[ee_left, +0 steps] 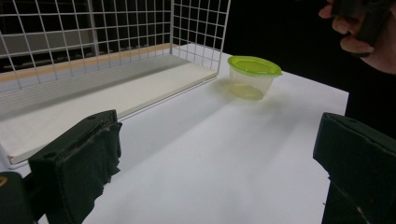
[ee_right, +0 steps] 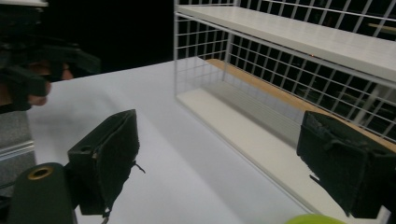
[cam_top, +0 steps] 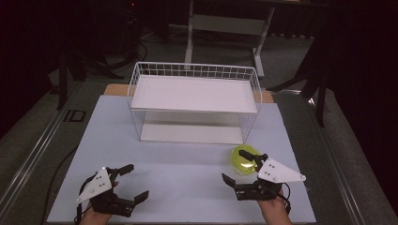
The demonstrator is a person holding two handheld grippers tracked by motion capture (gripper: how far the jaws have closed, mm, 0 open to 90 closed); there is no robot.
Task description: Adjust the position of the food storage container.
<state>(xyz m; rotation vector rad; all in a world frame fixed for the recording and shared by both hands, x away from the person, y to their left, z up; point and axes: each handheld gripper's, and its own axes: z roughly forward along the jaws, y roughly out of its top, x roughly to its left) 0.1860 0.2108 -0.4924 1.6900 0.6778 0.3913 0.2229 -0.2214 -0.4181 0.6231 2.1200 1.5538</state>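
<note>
Two handheld grippers, one wire shelf rack and one small lidded container sit on a single white table top (cam_top: 187, 168) in a dark room. From the high view, the left gripper (cam_top: 133, 183) is at the near left corner of the table, held by a hand at the bottom edge, its two black jaws spread wide with nothing between them. The right gripper (cam_top: 237, 166) is at the near right, also held from below, jaws equally wide apart and holding nothing; one jaw tip reaches over the container as seen from above (whether it touches cannot be told). Each gripper carries one grey three-cornered plate on top. The container (cam_top: 243, 161) is a clear plastic tub with a yellow-green lid, standing upright on the table just in front of the rack's near right corner, a little apart from it. The white wire rack (cam_top: 195, 104) stands at the middle back of the table and has two white shelves, one upper and one lower, both bare. In the left gripper view, the tub (ee_left: 252, 77) stands beside the rack's corner, and the other hand (ee_left: 362, 35) shows at the upper right. In the right gripper view, the rack's shelves (ee_right: 299, 46) run along the right, and a sliver of the green lid (ee_right: 313, 219) peeks in at the bottom edge.
</note>
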